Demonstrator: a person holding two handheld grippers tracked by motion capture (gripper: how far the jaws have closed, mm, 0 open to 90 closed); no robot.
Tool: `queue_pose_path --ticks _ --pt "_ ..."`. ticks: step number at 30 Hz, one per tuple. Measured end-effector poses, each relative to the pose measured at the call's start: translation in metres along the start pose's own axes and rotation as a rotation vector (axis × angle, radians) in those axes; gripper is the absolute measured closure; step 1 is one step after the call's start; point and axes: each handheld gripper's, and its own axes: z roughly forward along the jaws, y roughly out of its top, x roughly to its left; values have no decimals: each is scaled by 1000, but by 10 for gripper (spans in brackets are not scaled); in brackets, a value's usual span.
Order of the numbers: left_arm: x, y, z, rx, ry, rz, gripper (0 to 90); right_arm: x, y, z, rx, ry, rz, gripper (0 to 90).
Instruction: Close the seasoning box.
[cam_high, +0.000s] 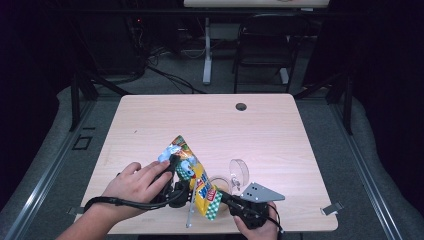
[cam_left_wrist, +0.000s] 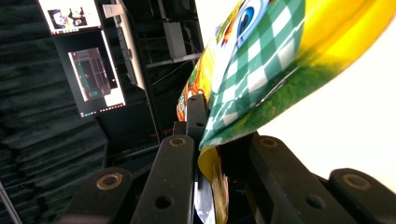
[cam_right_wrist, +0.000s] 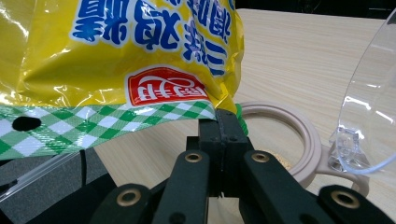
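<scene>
Overhead, both claws pinch a yellow snack bag (cam_high: 192, 175) above the surface (cam_high: 210, 120): left claw (cam_left_wrist: 210, 154) clamped on one edge, right claw (cam_right_wrist: 223, 128) on the checked corner, seemingly to tear it over a lidded container (cam_right_wrist: 299, 140).

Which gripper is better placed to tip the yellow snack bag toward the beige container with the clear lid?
Probably the left gripper: it clamps the yellow snack bag mid-edge and could lift it. The right gripper pins the green-checked corner beside the beige round container, acting as pivot.
</scene>
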Motion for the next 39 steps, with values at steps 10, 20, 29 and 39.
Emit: queue_pose_path --ticks 10,20,29,39 --pt "-6 -5 5 -11 -19 -55 835 0 0 0 1 -8 -8 900" --pt "-16 -14 10 -11 -53 -128 834 -1 1 2 -2 -6 -9 900" --pt "-23 -19 12 -2 -70 -175 835 -2 4 5 -6 0 -11 900" --pt "-35 -26 18 8 -111 -246 836 -4 8 6 -14 5 -21 900"
